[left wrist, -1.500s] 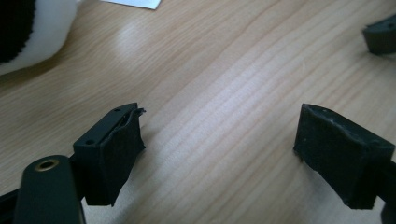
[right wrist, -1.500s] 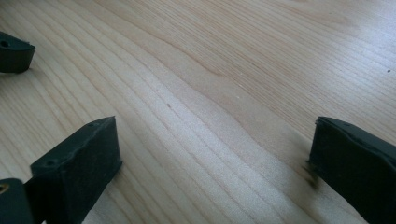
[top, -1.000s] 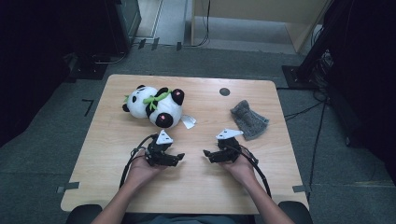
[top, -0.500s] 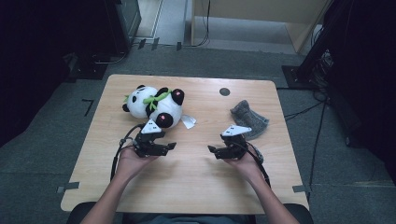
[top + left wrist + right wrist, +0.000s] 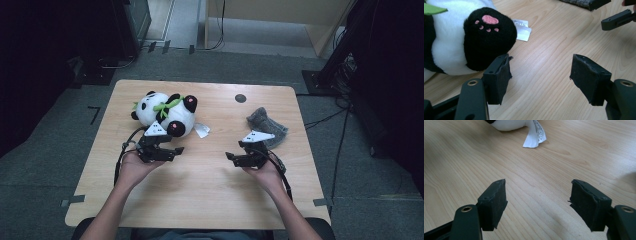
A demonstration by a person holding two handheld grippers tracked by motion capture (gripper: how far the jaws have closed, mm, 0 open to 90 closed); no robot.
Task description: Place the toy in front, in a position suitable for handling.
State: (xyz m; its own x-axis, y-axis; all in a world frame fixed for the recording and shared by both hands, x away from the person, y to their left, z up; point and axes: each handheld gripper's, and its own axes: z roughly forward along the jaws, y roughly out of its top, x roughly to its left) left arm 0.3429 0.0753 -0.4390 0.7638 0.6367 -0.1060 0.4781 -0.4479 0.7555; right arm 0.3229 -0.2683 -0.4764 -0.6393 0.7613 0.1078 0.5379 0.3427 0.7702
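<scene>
plush panda (image 5: 167,109) just beyond left tongs (image 5: 176,150), right tongs (image 5: 231,157) well apart

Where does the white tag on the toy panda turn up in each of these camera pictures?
High view: the white tag lies on the table just right of the panda.
Left gripper view: top centre, the tag peeks out behind the black paw.
Right gripper view: top centre.
Shared landmark: the panda's white body.

Open left claw (image 5: 540,80) just beside plush panda's black paw (image 5: 489,37), seemingly not touching
</scene>
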